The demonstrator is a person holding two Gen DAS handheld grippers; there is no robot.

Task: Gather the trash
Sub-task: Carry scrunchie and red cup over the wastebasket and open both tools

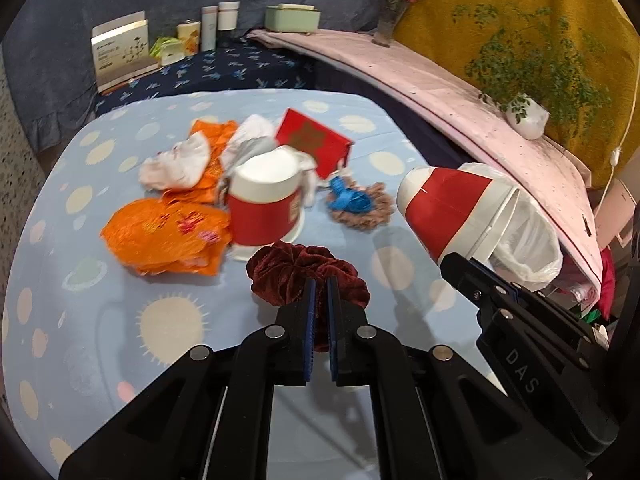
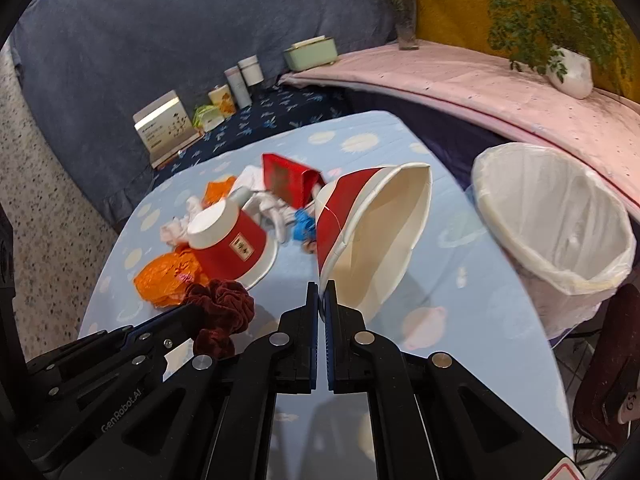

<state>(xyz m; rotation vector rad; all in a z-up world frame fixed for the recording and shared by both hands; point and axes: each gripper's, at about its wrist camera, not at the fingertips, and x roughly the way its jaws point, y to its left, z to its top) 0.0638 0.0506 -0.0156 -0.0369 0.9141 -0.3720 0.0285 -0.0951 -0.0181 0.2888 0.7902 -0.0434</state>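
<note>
L gripper (image 1: 319, 286) clamps maroon scrunchie (image 1: 306, 270); R gripper (image 2: 321, 292) pinches paper cup (image 2: 372, 236) rim.

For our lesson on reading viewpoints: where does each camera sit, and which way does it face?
Left wrist: sits on the left tool, looking down across the table; its own fingers pinch a scrunchie, and the right tool with its cup shows at right.
Right wrist: sits on the right tool, facing the bin; its fingers pinch the cup's rim, left tool at lower left.
Shared: scrunchie, both cups, red box, bin.
</note>
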